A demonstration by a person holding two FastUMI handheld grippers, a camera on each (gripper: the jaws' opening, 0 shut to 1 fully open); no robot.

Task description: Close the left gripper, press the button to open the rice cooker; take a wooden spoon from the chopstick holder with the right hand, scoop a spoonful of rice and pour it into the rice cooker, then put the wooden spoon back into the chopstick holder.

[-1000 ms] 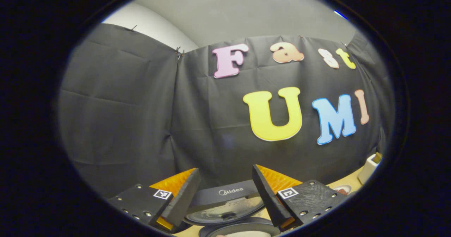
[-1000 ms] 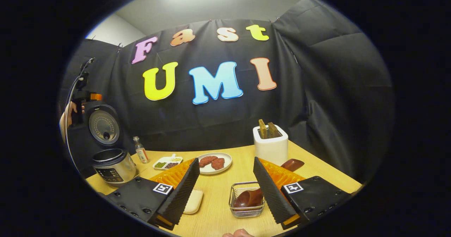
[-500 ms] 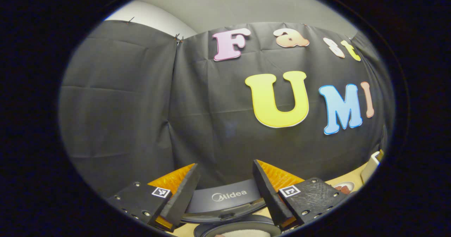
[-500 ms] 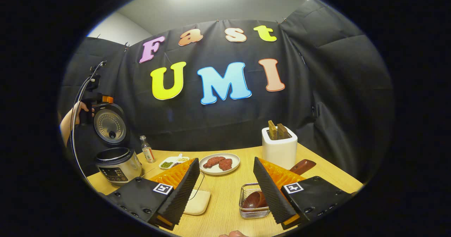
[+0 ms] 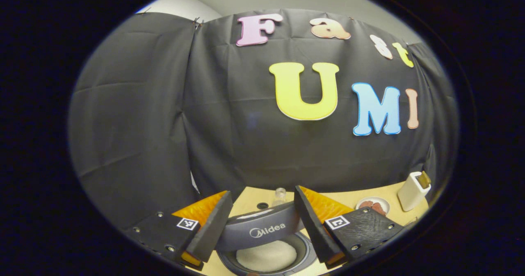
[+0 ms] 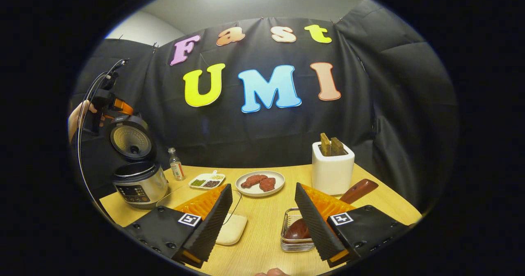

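Since a second ago we're tipping the left gripper downward, jaws apart over the open rice cooker; right gripper, also apart, is nearing the wooden spoon in its wire basket.

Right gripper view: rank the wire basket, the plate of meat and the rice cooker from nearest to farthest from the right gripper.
1. Wire basket, just ahead of the right gripper, by its right finger.
2. Plate of meat, mid-table, straight ahead.
3. Rice cooker, far left, lid up.
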